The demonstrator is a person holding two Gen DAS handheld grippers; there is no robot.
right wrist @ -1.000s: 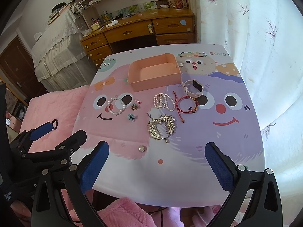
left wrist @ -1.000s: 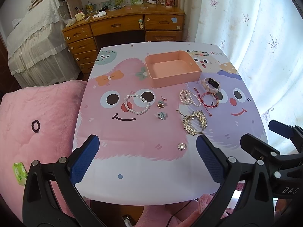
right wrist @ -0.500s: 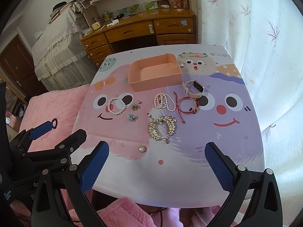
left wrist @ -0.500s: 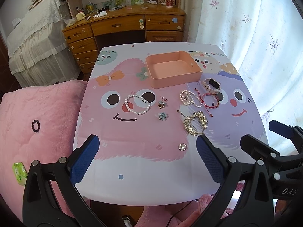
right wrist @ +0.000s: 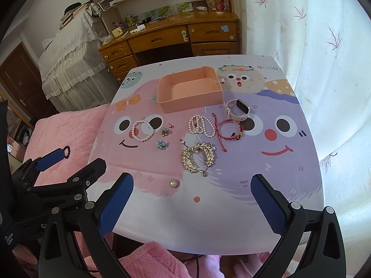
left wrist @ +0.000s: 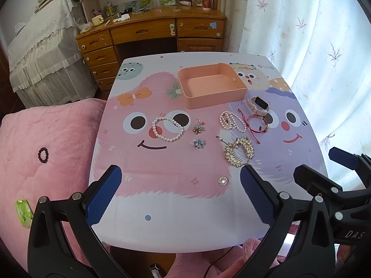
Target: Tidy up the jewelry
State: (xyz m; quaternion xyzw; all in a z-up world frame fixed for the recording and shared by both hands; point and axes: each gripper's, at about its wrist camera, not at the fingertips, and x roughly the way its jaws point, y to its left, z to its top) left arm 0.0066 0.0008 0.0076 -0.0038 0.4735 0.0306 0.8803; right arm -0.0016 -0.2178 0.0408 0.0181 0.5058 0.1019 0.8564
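Observation:
An empty peach tray stands at the back of the cartoon-print table. In front of it lie a pearl bracelet, two flower brooches, a small pink ring, a pearl strand, a red cord bracelet, a white watch, a gold hair comb and a round stud. My left gripper and right gripper hover open and empty over the table's near edge.
A pink blanket lies left of the table with a dark bead bracelet on it. A wooden desk stands behind the table and a white curtain hangs on the right.

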